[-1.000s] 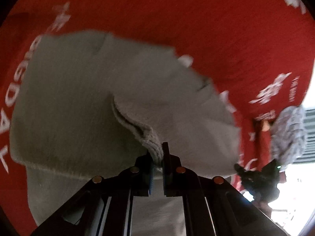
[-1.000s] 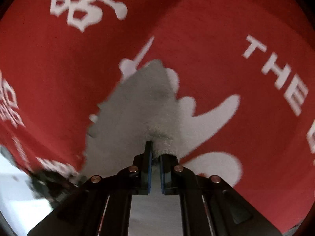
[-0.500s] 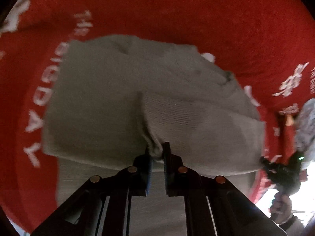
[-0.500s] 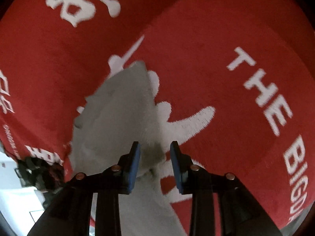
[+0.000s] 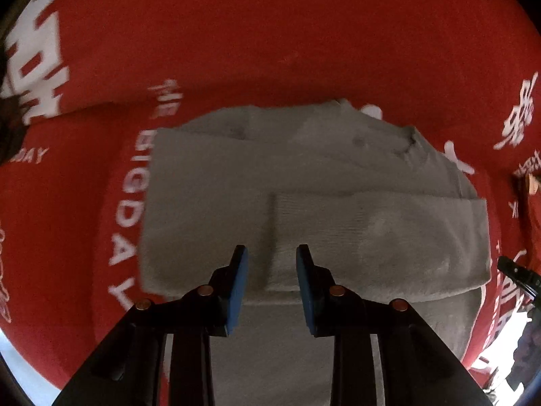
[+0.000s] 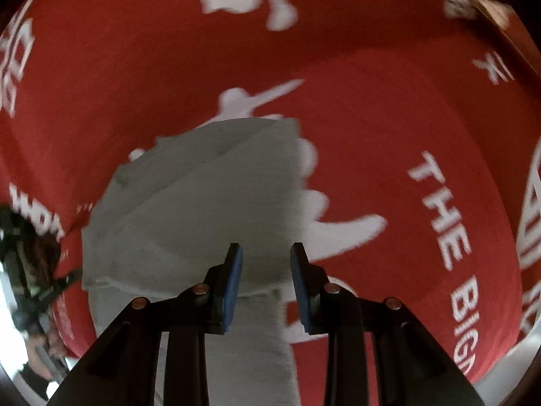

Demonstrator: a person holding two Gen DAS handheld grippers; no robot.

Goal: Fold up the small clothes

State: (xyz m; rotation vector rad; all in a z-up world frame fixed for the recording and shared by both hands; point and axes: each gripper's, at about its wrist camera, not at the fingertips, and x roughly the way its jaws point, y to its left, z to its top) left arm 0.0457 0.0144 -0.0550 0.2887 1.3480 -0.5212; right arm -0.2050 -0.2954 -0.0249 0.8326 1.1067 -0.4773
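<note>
Hovering over the folded grey knit garment point(image 5: 304, 203) on the red printed cloth point(image 5: 270, 34), we have the left gripper point(image 5: 272, 260) with jaws opening and nothing between them; the right gripper point(image 6: 266, 258) stands parted and empty above the garment's edge point(image 6: 203, 203). Risk as we see it: a blue pad snagging the knit on the way out would drag the top flap and undo the fold.

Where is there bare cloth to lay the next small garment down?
Free: the red cloth beyond the grey garment's far edge, and right of it in the right wrist view, toward the white lettering. Crowded: the garment itself, below both open grippers.
</note>
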